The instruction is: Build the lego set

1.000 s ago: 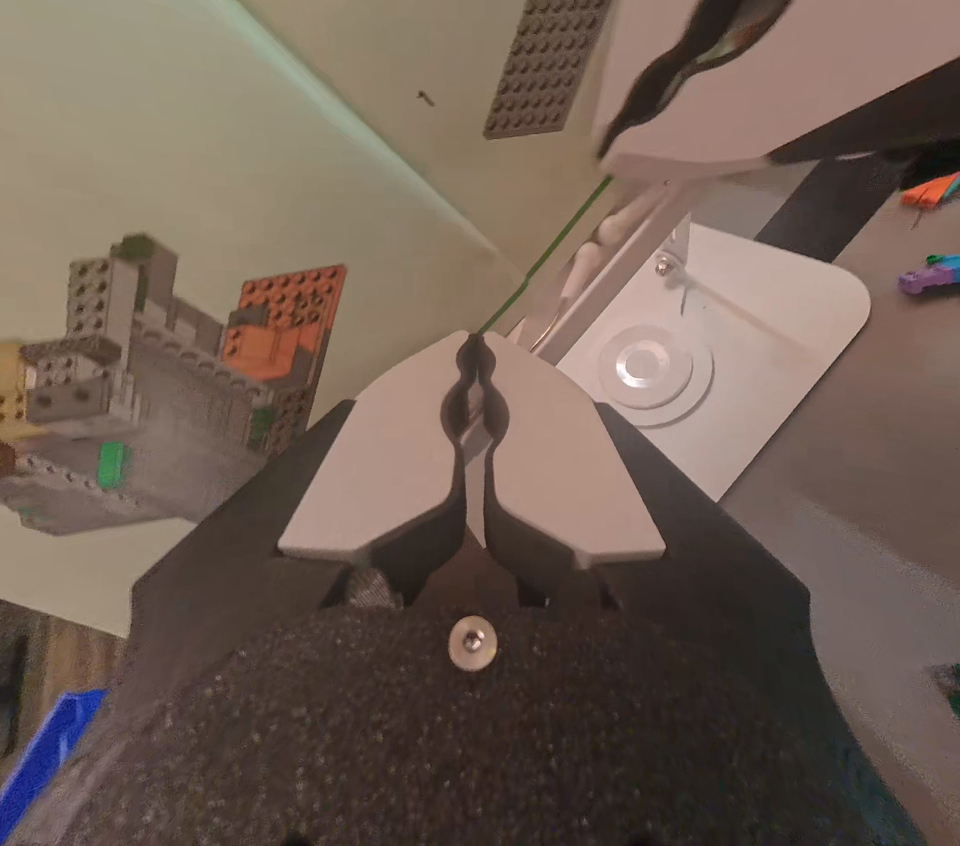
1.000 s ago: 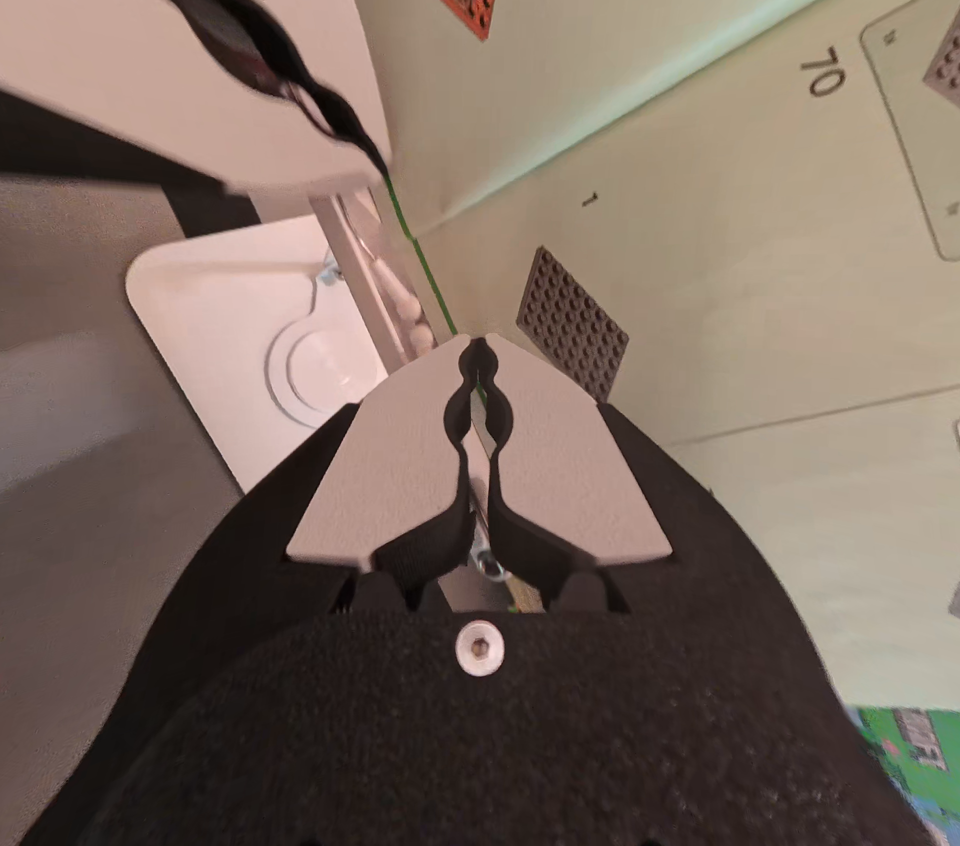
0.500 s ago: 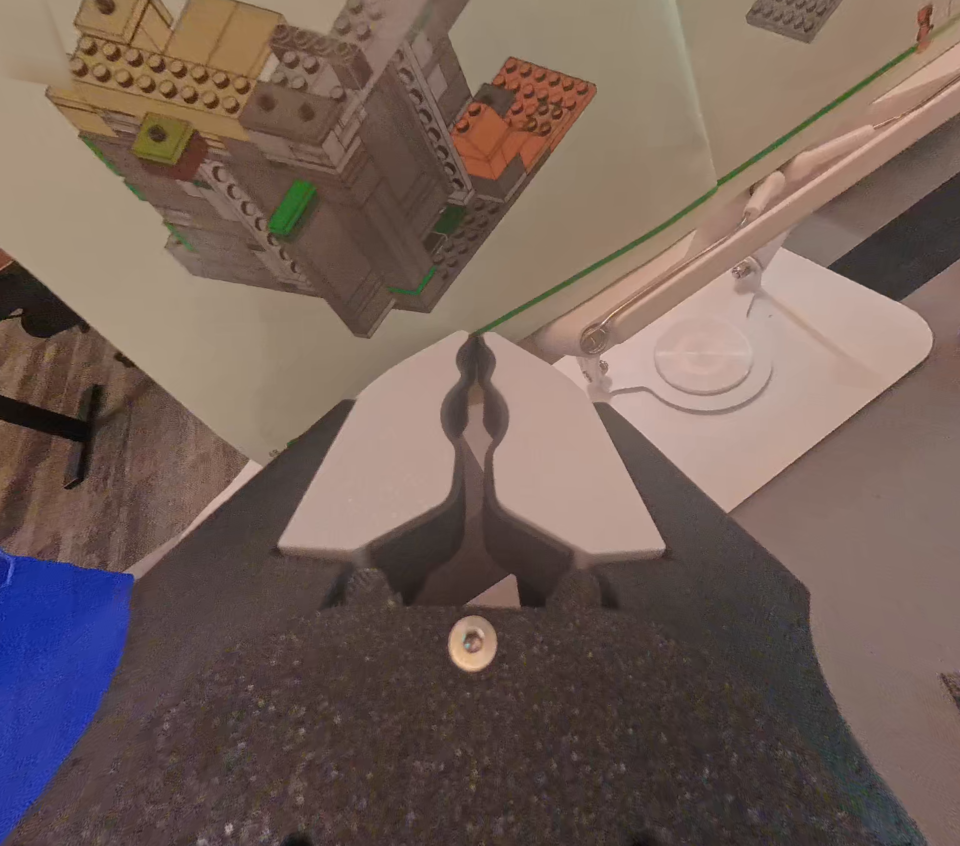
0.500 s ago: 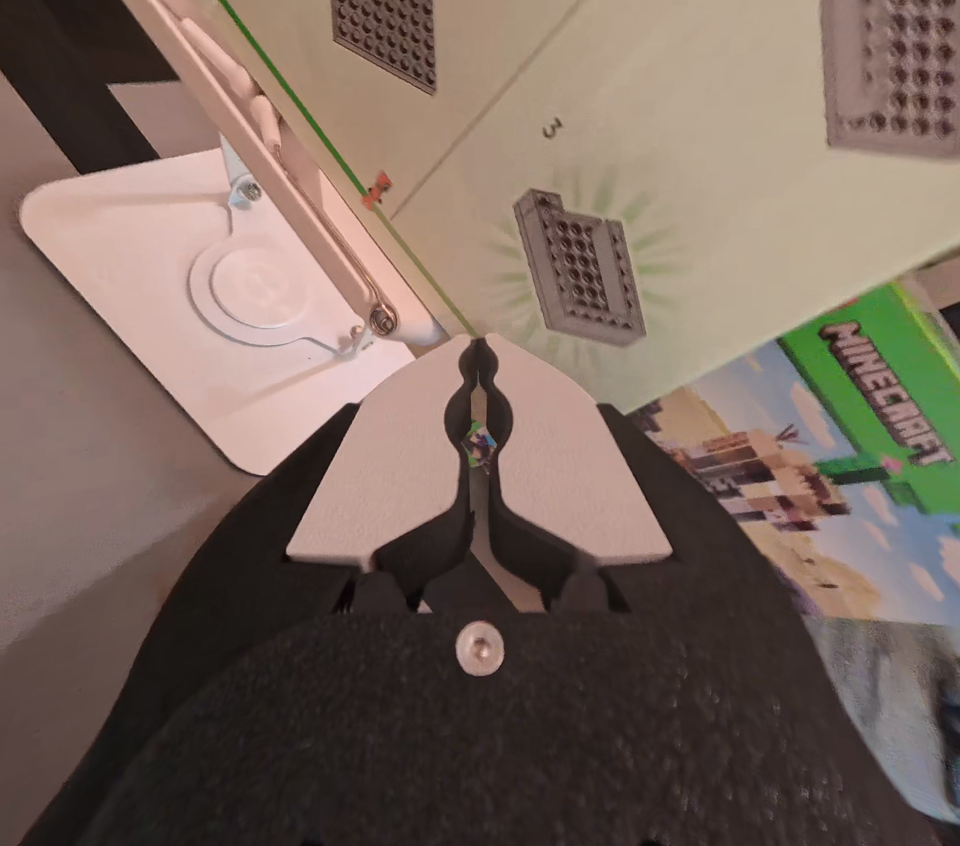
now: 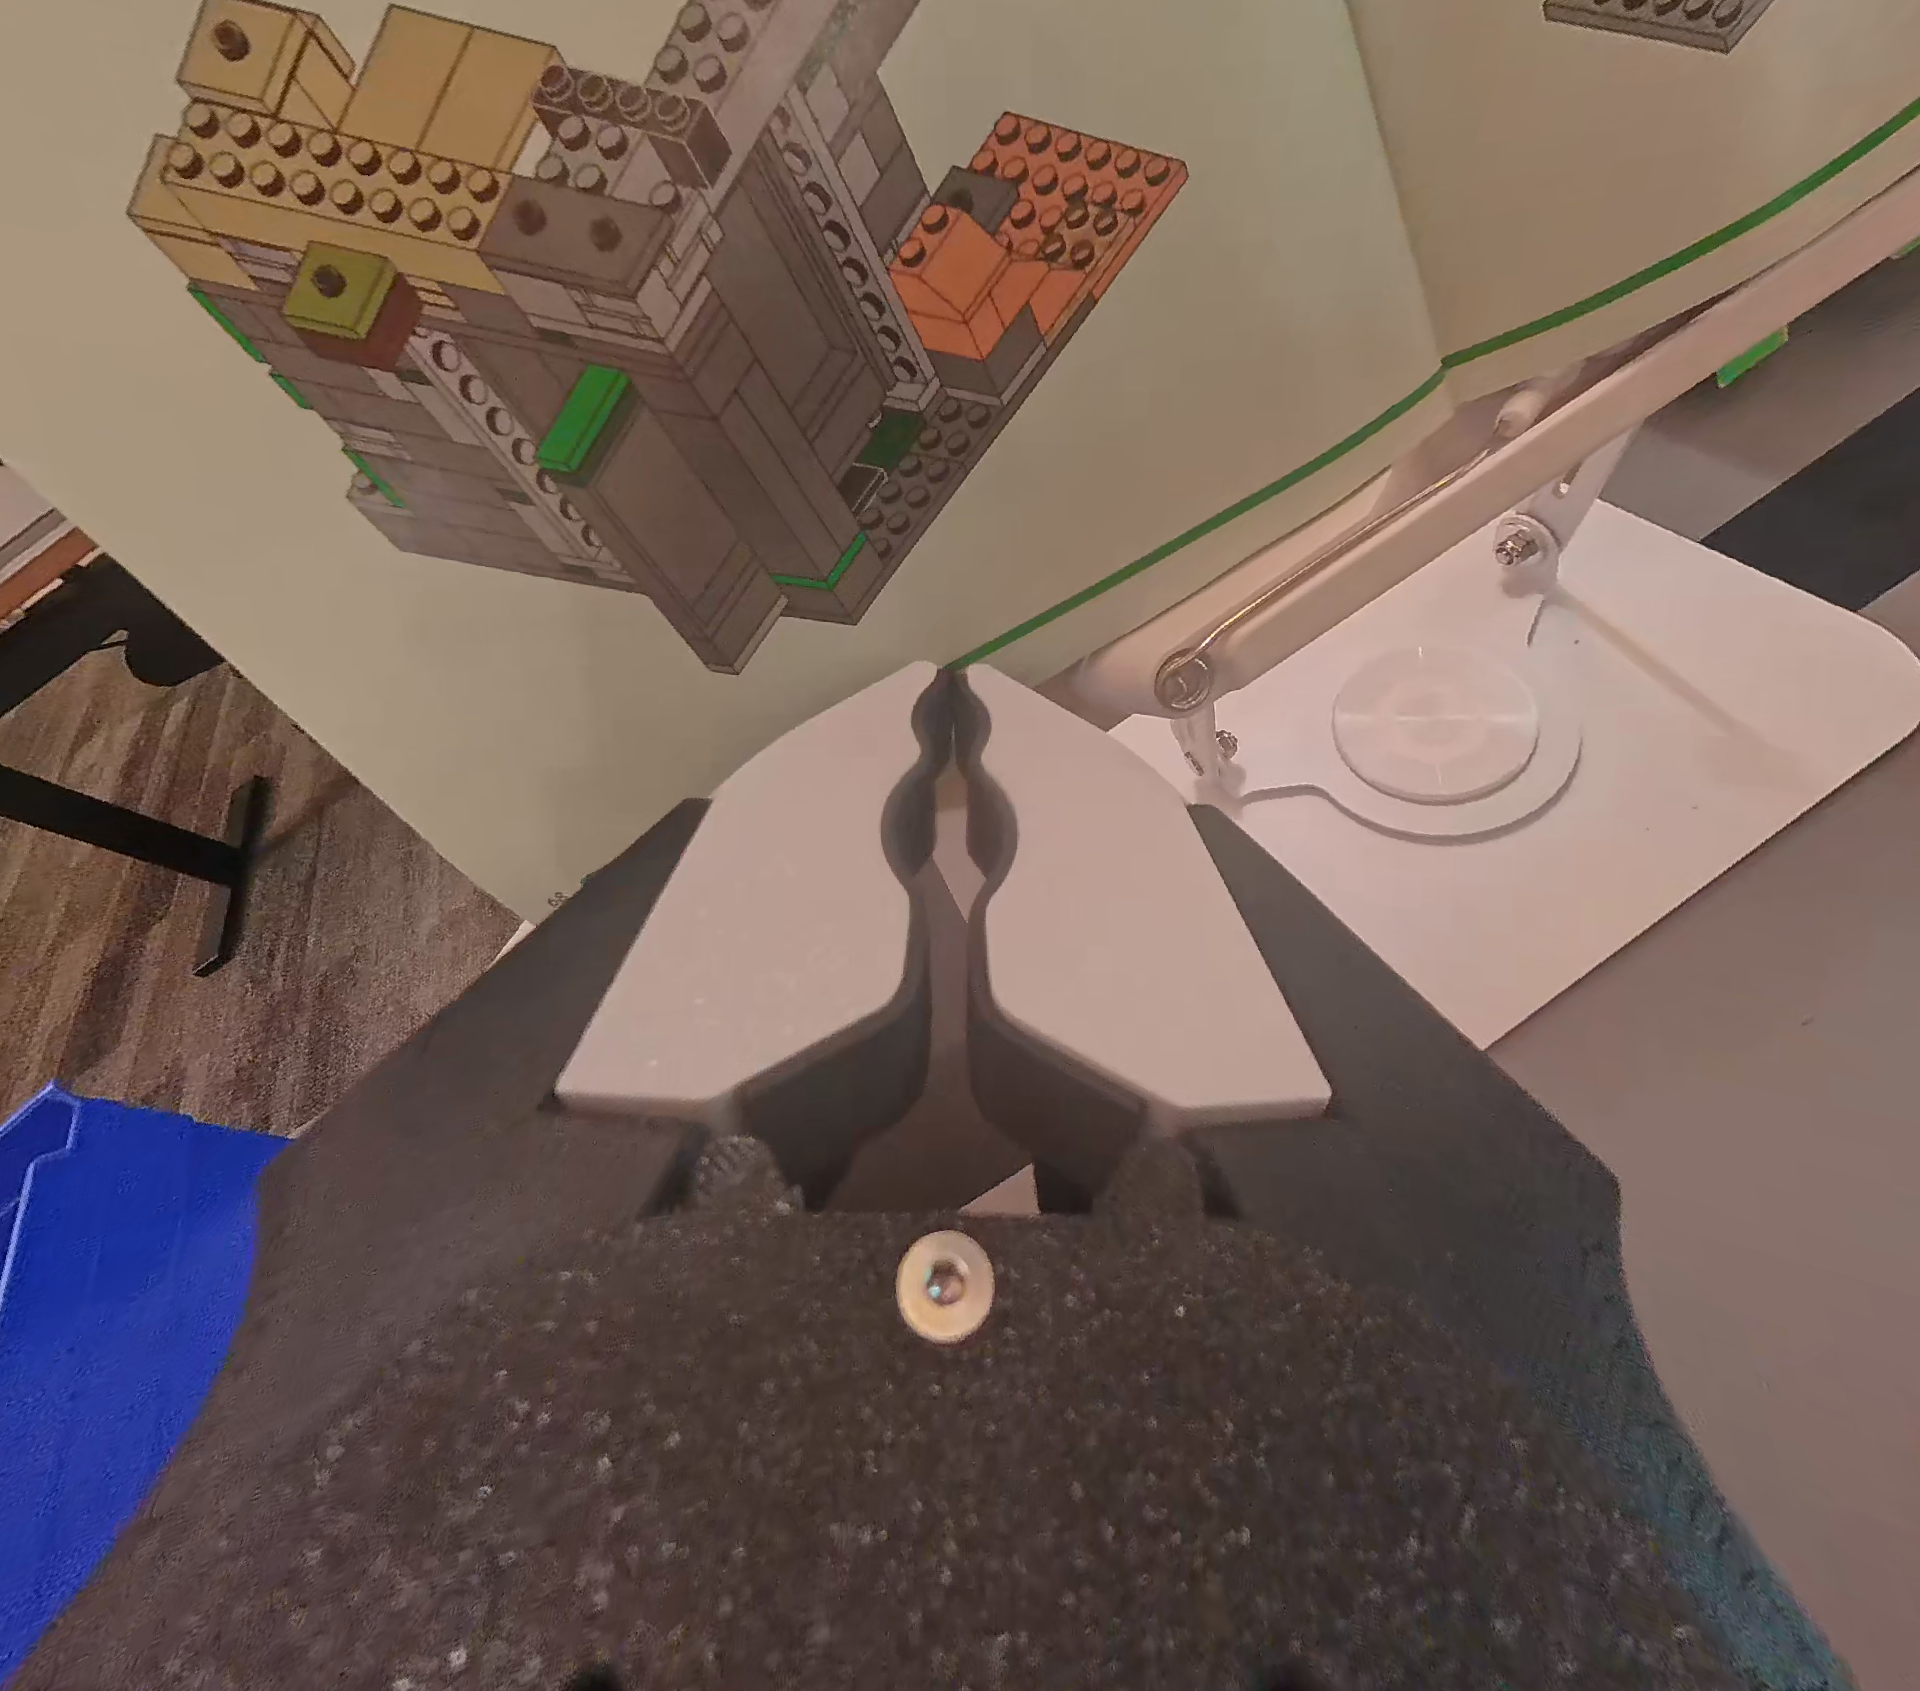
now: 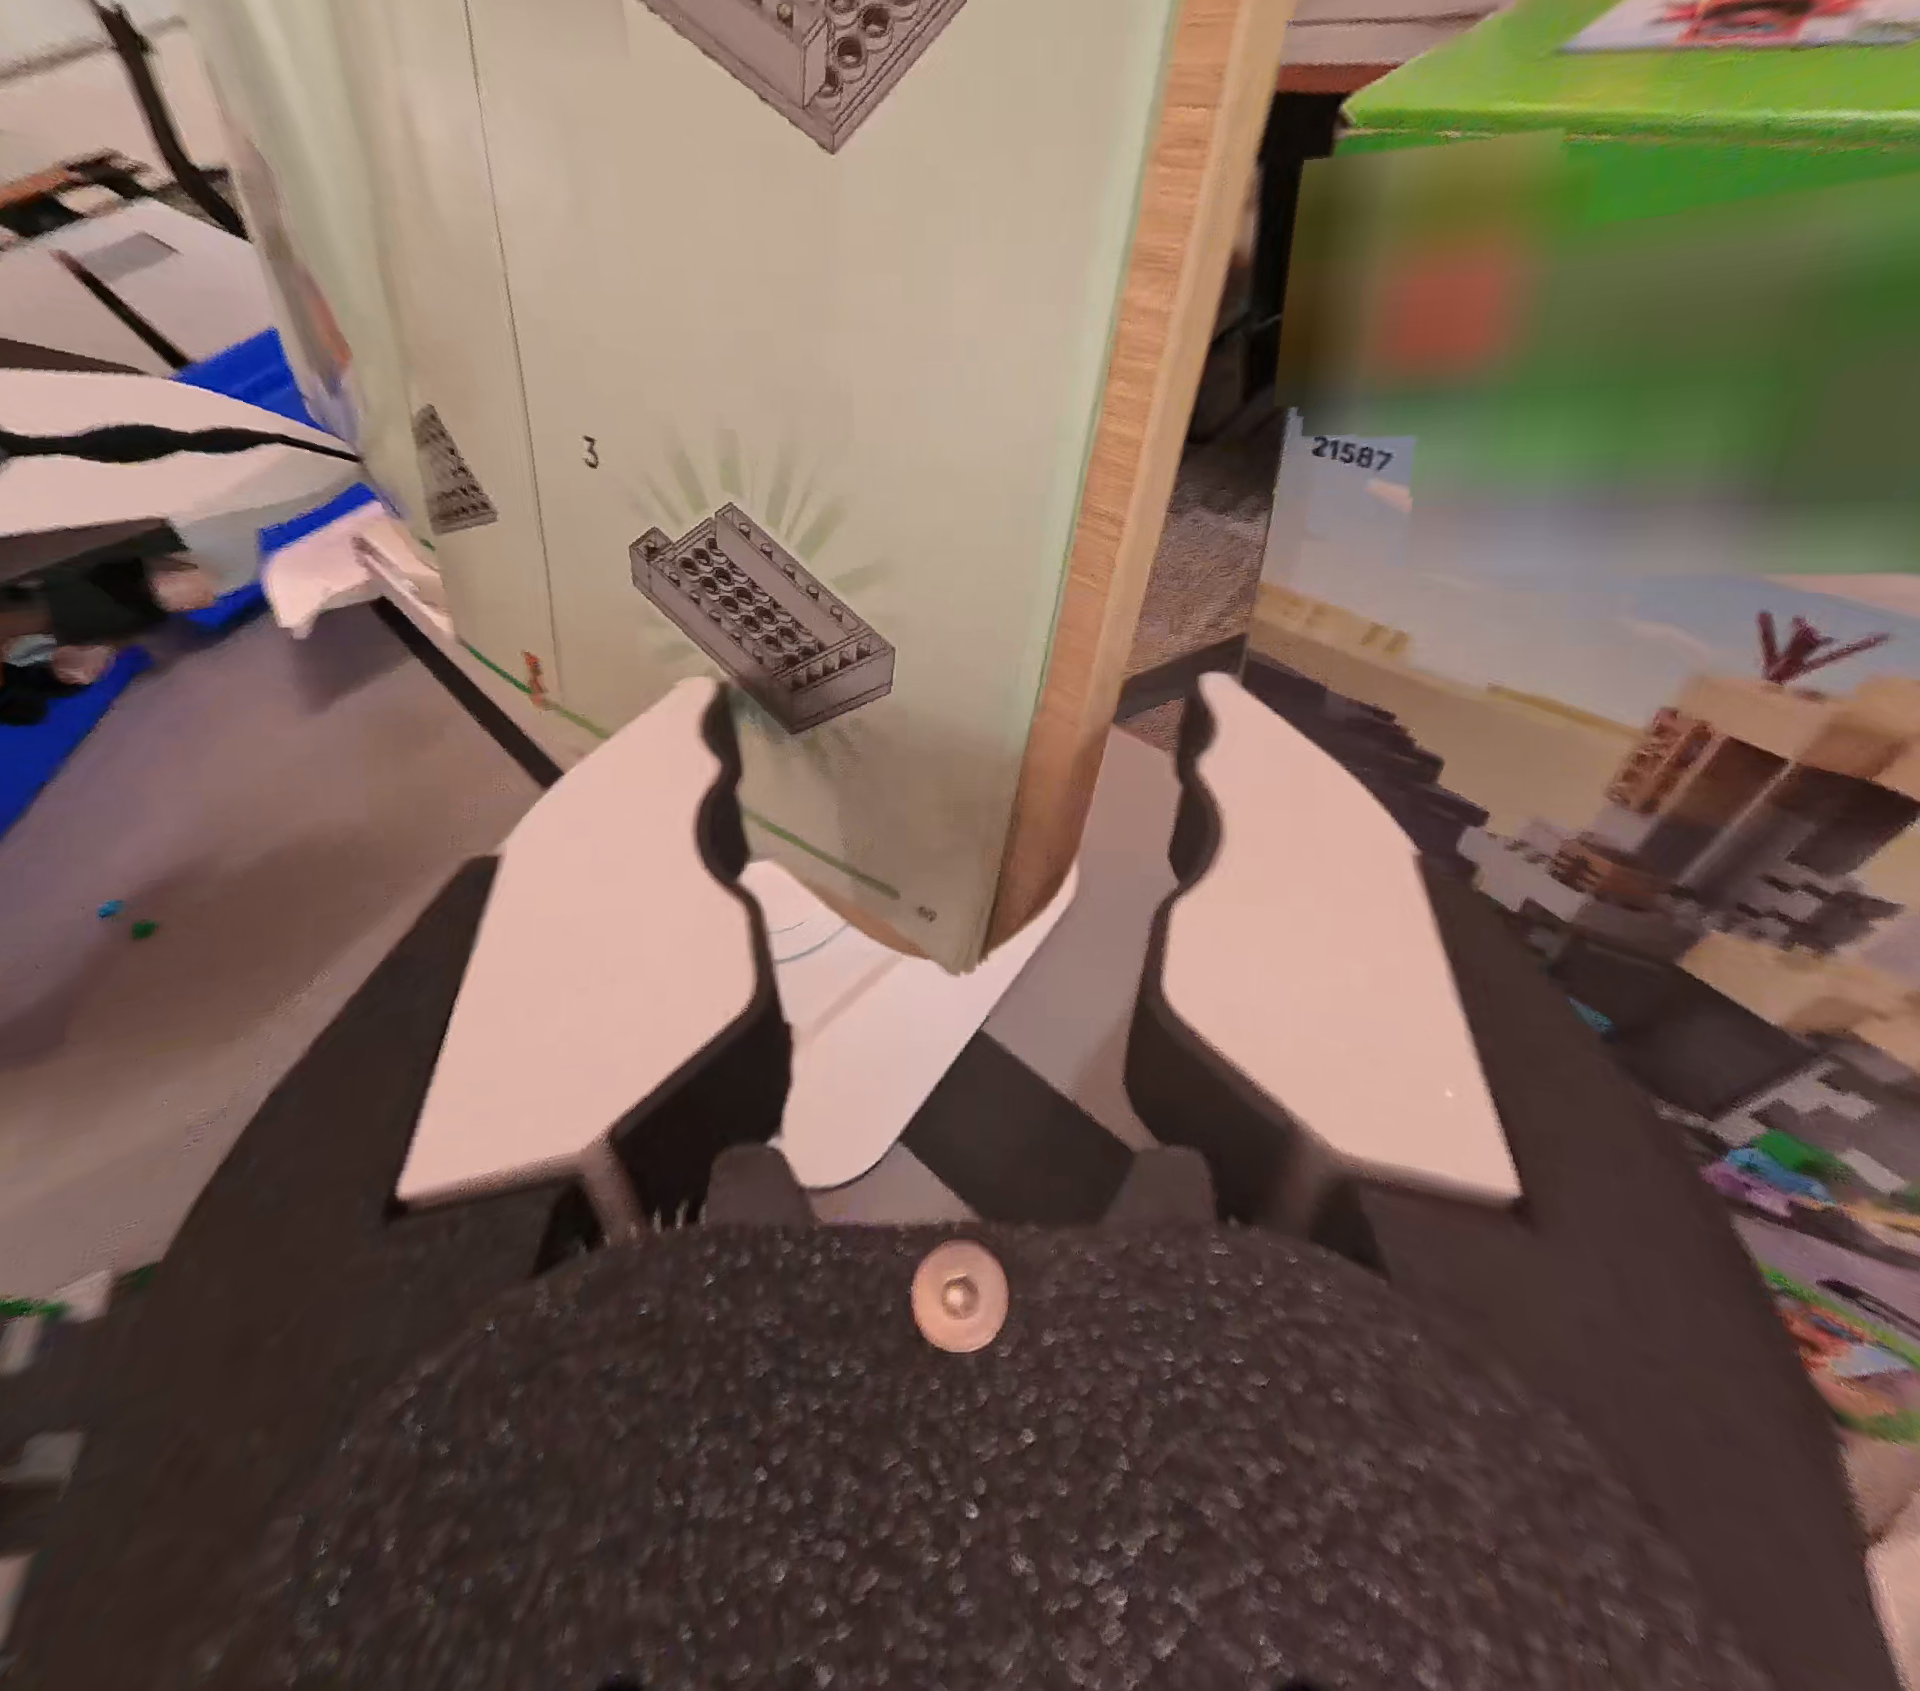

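Up close, the left gripper (image 5: 951,677) has its fingers pinched together on the green-lined lower edge of the open instruction booklet (image 5: 623,654), which rests on a white book stand (image 5: 1455,893). The right gripper (image 6: 956,696) stands wide open, holding nothing, with the booklet's right-hand page and the stand's wooden board (image 6: 1174,291) between its spread fingers. A green toy box (image 6: 1610,498) sits just to the right.
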`<state>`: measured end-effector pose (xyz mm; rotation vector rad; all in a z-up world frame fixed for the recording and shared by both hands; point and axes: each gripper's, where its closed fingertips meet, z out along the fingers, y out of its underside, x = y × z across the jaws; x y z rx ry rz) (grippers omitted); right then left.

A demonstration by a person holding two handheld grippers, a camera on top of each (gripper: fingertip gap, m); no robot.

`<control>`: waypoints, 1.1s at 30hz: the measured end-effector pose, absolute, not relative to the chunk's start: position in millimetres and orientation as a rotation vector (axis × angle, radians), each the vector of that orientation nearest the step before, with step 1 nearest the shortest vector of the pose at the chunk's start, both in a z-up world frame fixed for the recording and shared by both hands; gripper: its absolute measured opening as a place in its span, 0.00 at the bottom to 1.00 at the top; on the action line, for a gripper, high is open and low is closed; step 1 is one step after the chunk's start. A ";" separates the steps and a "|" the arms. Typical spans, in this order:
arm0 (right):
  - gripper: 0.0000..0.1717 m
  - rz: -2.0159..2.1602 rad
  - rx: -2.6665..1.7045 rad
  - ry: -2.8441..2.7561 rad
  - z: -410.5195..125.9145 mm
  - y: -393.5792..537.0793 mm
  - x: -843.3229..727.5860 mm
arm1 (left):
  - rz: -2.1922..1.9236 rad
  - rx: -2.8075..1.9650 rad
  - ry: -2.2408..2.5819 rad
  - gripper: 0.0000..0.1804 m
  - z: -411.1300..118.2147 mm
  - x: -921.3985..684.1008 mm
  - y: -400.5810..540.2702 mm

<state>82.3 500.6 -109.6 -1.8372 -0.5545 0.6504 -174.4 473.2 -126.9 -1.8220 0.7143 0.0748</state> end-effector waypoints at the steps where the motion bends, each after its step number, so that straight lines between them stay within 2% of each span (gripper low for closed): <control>1: 0.43 0.622 -1.823 -0.567 -110.0 502.9 80.1 | 0.078 -1.820 0.715 0.00 -126.9 -174.4 473.2; 3: 0.34 0.621 -1.809 -0.585 -109.4 503.4 77.7 | 0.091 -1.820 0.722 0.00 -126.8 -174.6 472.9; 6: 0.27 0.711 -1.794 -0.585 -108.2 498.7 82.4 | 0.092 -1.810 0.729 0.00 -124.8 -172.8 472.1; 10: 0.22 0.684 -1.788 -0.606 -107.7 495.9 92.4 | 0.080 -1.809 0.727 0.00 -123.8 -170.5 472.1; 13: 0.12 0.653 -1.769 -0.611 -101.9 493.6 105.3 | 0.079 -1.804 0.732 0.00 -123.7 -167.4 471.3; 18: 0.04 0.615 -1.763 -0.623 -99.2 489.0 115.6 | 0.071 -1.804 0.737 0.00 -125.6 -160.0 470.8; 24: 0.05 0.607 -1.757 -0.623 -102.5 487.6 118.4 | 0.077 -1.806 0.745 0.00 -127.9 -158.3 469.4; 28: 0.18 0.613 -1.741 -0.598 -103.6 487.5 120.4 | 0.073 -1.814 0.746 0.00 -130.7 -161.0 467.7; 33: 0.28 0.591 -1.730 -0.557 -98.8 482.8 131.2 | 0.057 -1.805 0.733 0.00 -130.1 -166.3 457.2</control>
